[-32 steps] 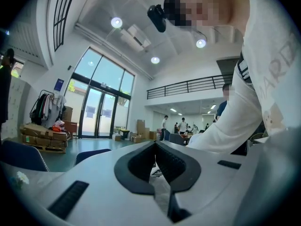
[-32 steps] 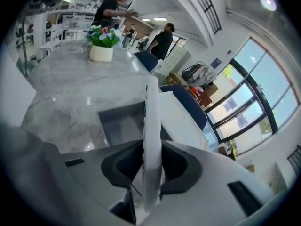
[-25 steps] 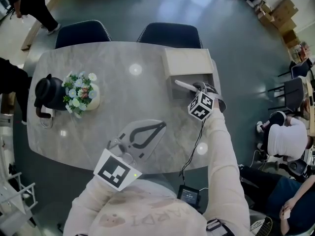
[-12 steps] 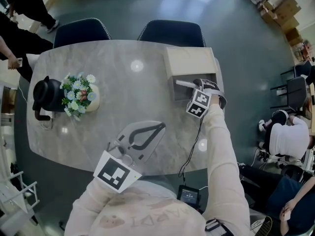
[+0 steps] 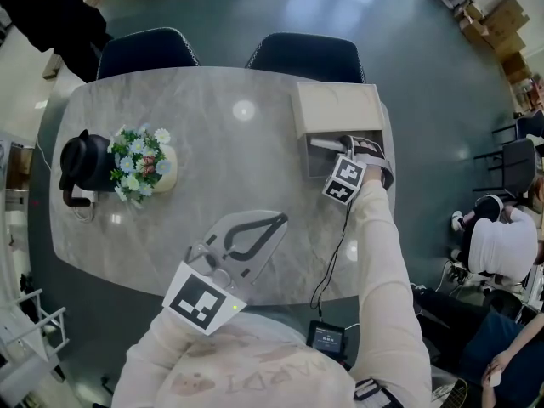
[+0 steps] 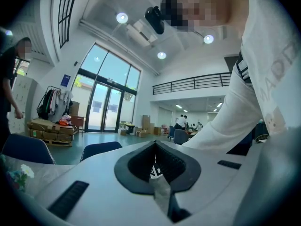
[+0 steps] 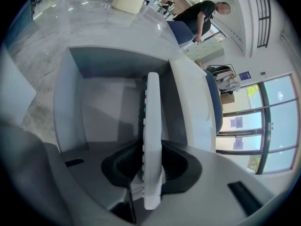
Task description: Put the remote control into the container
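A slim white remote control [image 5: 326, 144] [image 7: 151, 121] is clamped edge-on between the jaws of my right gripper [image 5: 346, 150] [image 7: 151, 161]. The remote points into the open compartment of the pale beige container [image 5: 338, 107] [image 7: 66, 102] at the table's right end, its far end between the compartment walls. My left gripper [image 5: 274, 220] [image 6: 154, 144] hovers over the near side of the table close to my chest. Its jaws are shut and nothing is held between them.
A black kettle [image 5: 82, 163] and a pot of flowers [image 5: 141, 161] stand on the left of the grey marble table [image 5: 229, 168]. Two dark chairs [image 5: 308, 51] are at the far side. A small box with a cable [image 5: 327, 337] hangs by my waist.
The right gripper has edged a little toward the container with the remote still in its jaws. The left gripper has stayed where it was.
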`<state>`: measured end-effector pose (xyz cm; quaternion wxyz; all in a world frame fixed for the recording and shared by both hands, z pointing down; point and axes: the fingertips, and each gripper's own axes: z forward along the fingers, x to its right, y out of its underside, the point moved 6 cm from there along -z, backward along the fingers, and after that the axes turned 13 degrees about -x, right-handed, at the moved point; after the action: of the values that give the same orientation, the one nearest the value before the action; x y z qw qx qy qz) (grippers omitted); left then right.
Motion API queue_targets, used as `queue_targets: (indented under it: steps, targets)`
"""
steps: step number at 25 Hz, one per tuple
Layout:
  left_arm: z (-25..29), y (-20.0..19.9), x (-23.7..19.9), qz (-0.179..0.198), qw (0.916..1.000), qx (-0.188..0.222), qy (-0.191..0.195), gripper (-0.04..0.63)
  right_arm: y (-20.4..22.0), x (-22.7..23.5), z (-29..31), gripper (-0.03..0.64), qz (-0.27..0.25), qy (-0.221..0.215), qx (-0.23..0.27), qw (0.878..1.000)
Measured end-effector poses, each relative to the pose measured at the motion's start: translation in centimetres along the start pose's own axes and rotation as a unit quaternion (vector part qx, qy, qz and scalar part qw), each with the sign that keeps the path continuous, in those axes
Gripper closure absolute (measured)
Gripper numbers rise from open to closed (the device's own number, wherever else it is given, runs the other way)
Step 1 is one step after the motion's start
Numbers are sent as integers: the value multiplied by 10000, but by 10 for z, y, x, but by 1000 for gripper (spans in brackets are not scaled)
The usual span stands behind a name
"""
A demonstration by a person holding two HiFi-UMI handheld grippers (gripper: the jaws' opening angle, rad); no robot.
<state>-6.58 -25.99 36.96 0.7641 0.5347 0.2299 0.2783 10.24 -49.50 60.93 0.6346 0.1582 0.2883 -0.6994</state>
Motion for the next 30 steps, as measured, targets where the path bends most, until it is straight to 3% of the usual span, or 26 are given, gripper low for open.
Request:
queue_targets:
  steps: [10,18,26,30]
  targets:
    - [3,0,0,12,10000,4,59,583,1,-1,-3,495,13,-195,-46,9998]
    - [5,-3,2,52,9999,33,103,583,1,-4,-11,488,-328,-491,-54,9982]
    - [9,-6,7,87,9999,78,121,583,-4,-6,-25,471,-220,-1243,32,9920]
    - [11,-10,11,131,9998,86,112,583,-5,-6,-30,476,-108,-1377,141,9903]
